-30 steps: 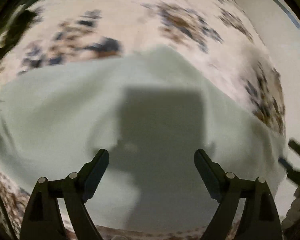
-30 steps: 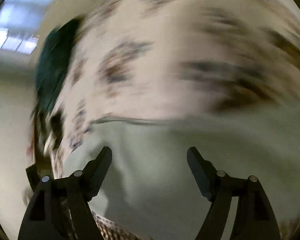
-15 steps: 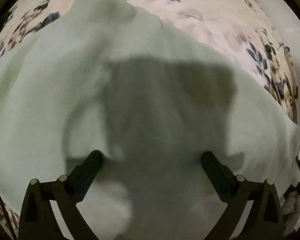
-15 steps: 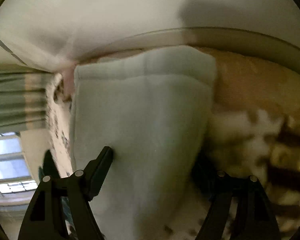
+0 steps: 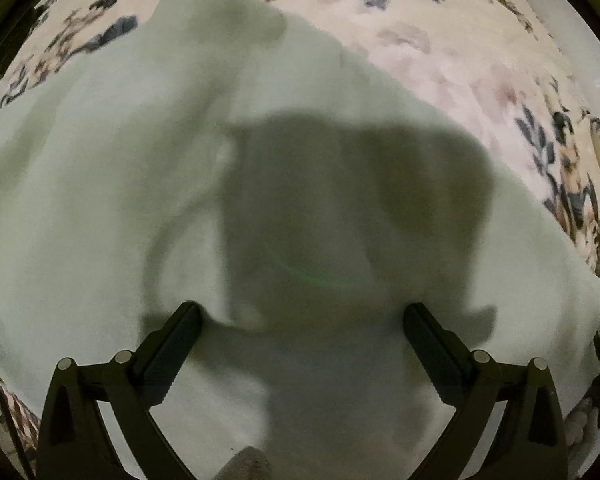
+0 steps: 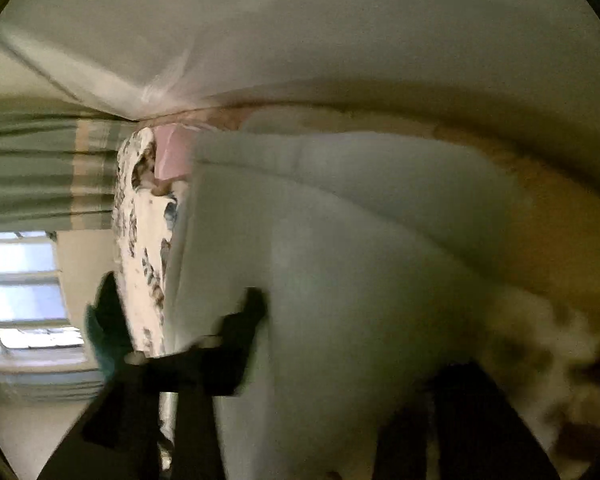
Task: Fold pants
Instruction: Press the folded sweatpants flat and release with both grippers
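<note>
The pale mint-green pants (image 5: 180,184) lie spread on a floral bedspread (image 5: 460,52) and fill most of the left wrist view. My left gripper (image 5: 302,324) hovers low over the fabric, jaws wide open and empty, its shadow on the cloth. In the right wrist view the pants (image 6: 340,280) show as a folded stack with layered edges. My right gripper (image 6: 352,344) is blurred; its left finger (image 6: 244,320) lies on the cloth, and the jaws look apart with fabric between them.
The right wrist view is rolled sideways: a window (image 6: 24,292), green striped curtain (image 6: 40,172), white wall and ceiling corner (image 6: 260,40), and a pink object (image 6: 170,156) by the bed's far edge. The floral bedspread (image 6: 140,240) surrounds the pants.
My left gripper moved lower and closer over the pants, which now fill its view. My right gripper swung and rolled sideways, and keeps moving, its fingers blurred.
</note>
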Demonstrator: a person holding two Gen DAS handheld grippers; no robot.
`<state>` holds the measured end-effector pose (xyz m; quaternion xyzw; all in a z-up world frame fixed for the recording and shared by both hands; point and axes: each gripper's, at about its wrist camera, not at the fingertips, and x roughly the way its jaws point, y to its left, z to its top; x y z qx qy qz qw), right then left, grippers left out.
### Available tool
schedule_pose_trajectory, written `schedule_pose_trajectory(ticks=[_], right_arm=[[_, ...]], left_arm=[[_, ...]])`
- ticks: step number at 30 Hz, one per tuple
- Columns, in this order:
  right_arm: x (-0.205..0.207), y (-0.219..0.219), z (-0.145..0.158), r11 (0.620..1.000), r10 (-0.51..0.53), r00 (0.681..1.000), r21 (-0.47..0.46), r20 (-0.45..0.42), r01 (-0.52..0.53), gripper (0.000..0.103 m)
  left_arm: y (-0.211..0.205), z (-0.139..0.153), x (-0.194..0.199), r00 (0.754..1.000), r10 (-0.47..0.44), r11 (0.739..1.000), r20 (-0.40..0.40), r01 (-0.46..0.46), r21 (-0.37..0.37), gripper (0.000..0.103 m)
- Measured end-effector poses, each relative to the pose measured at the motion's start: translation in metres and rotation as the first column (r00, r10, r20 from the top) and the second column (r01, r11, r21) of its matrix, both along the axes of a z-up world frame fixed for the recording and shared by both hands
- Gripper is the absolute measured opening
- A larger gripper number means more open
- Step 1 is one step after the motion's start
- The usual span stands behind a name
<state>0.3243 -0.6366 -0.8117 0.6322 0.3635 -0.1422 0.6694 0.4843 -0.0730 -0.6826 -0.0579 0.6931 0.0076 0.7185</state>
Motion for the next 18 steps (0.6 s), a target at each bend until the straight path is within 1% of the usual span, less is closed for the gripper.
schedule_pose_trajectory(ticks=[1, 2, 3, 4, 5, 6, 8, 9, 10, 11, 13, 15, 16, 17, 18], right_arm=[[0.003, 0.0, -0.001, 1.0, -0.019, 1.0, -0.005, 0.005, 0.019, 0.054], [0.005, 0.001, 0.002, 0.999, -0.031, 0.999, -0.026, -0.011, 0.031, 0.05], [0.006, 0.002, 0.006, 0.998, -0.035, 0.999, -0.053, -0.031, 0.034, 0.035], [0.005, 0.004, 0.015, 0.996, -0.042, 0.999, -0.08, -0.027, 0.039, 0.022], [0.003, 0.005, 0.03, 0.992, -0.048, 0.999, -0.122, -0.024, 0.045, 0.021], [0.002, 0.01, 0.048, 0.983, -0.038, 0.999, -0.182, -0.031, 0.032, 0.021], [-0.001, 0.019, 0.077, 0.963, -0.006, 0.999, -0.269, -0.036, -0.004, 0.021], [0.004, 0.031, 0.101, 0.941, 0.029, 0.999, -0.336, -0.04, -0.041, 0.021], [0.008, 0.038, 0.113, 0.926, 0.053, 0.998, -0.371, -0.044, -0.066, 0.021], [0.015, 0.051, 0.133, 0.9, 0.094, 0.995, -0.422, -0.043, -0.104, 0.021], [0.032, 0.076, 0.163, 0.855, 0.159, 0.986, -0.491, -0.051, -0.164, 0.021], [0.055, 0.109, 0.188, 0.804, 0.234, 0.97, -0.546, -0.071, -0.234, 0.021], [0.071, 0.135, 0.199, 0.763, 0.28, 0.955, -0.582, -0.093, -0.281, 0.021], [0.08, 0.152, 0.206, 0.737, 0.313, 0.944, -0.601, -0.103, -0.31, 0.021], [0.094, 0.179, 0.212, 0.699, 0.354, 0.928, -0.626, -0.118, -0.346, 0.021]], left_arm=[[0.0, 0.003, 0.0, 1.0, 0.003, 1.0, 0.004, -0.003, -0.004, 0.103], [0.0, 0.006, -0.001, 1.0, 0.012, 1.0, 0.009, -0.011, -0.016, 0.103], [0.002, 0.01, -0.002, 1.0, 0.021, 0.999, 0.014, -0.021, -0.028, 0.103], [0.005, 0.014, -0.002, 0.999, 0.028, 0.999, 0.02, -0.027, -0.038, 0.103], [0.007, 0.02, -0.002, 0.999, 0.036, 0.998, 0.028, -0.034, -0.045, 0.103], [0.01, 0.026, -0.002, 0.998, 0.043, 0.998, 0.038, -0.041, -0.051, 0.103], [0.015, 0.038, -0.003, 0.997, 0.053, 0.997, 0.052, -0.049, -0.061, 0.103], [0.017, 0.043, -0.005, 0.997, 0.053, 0.997, 0.056, -0.05, -0.06, 0.103], [0.02, 0.045, -0.006, 0.997, 0.052, 0.997, 0.061, -0.049, -0.058, 0.103], [0.024, 0.051, -0.006, 0.997, 0.051, 0.997, 0.064, -0.048, -0.054, 0.103], [0.027, 0.063, -0.009, 0.996, 0.054, 0.997, 0.073, -0.05, -0.055, 0.103], [0.048, 0.068, -0.008, 0.995, 0.06, 0.997, 0.082, -0.055, -0.062, 0.103], [0.057, 0.071, -0.008, 0.994, 0.065, 0.996, 0.087, -0.059, -0.064, 0.103], [0.068, 0.073, -0.01, 0.993, 0.072, 0.996, 0.093, -0.066, -0.068, 0.103], [0.082, 0.079, -0.014, 0.992, 0.08, 0.995, 0.098, -0.074, -0.068, 0.103]])
